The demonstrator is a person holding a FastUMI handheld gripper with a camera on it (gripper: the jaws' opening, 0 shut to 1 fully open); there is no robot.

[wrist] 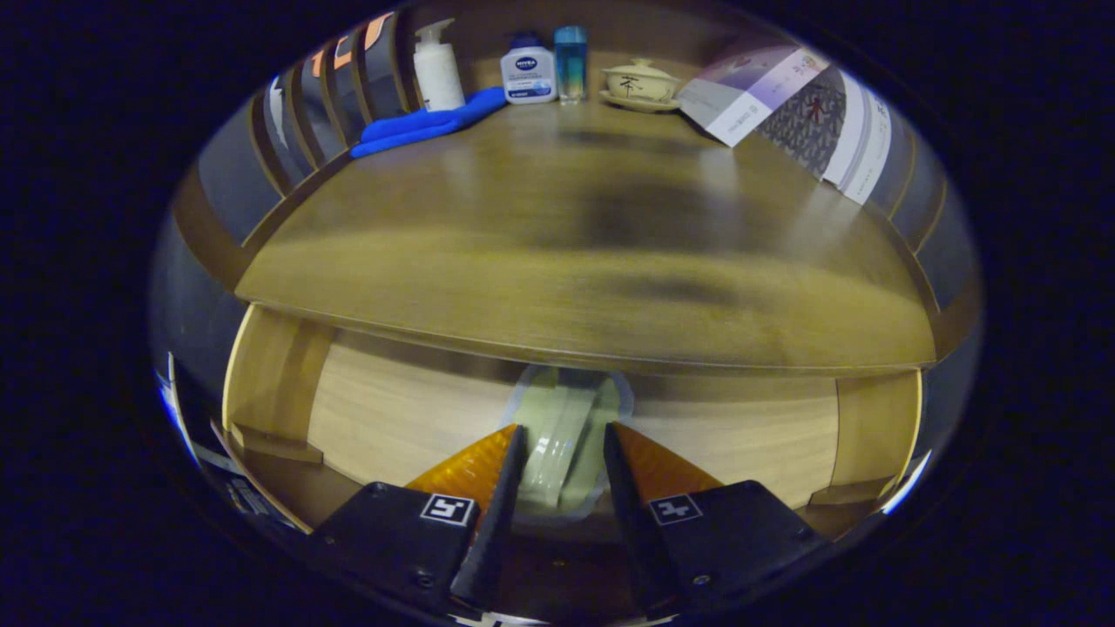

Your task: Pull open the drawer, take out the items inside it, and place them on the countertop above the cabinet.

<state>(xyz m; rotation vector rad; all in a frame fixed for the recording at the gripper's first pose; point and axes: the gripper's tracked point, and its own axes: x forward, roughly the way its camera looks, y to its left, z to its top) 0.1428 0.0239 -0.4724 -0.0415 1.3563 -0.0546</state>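
1. Wooden cabinet setting: an open drawer (392,418) with a pale floor lies below the overhanging tabletop (557,261), whose brown surface is glossy and partly shadowed.
2. Gripper (562,435): its two fingers are parted by a moderate gap and flank a pale, translucent packet-like item (566,435) in the drawer. Whether the fingers press on it cannot be told from this view, so a firm hold is not confirmed.
3. Task item: the pale item sits between the fingers, partly tucked beneath the tabletop's front edge; its exact kind is unclear.
4. Risk: lifted straight up, the item or the gripper would likely strike the overhang, because the tabletop edge lies directly above. A soft, slick wrapper could also slip out if the fingers close too lightly.
5. Far end of the tabletop: a blue cloth (427,124), a white pump bottle (437,70), a small white tub (528,74), a blue-tinted bottle (571,61), a lidded teacup on a saucer (642,84) and a slanted booklet (758,87). The middle of the surface is bare, which suggests room for placement.
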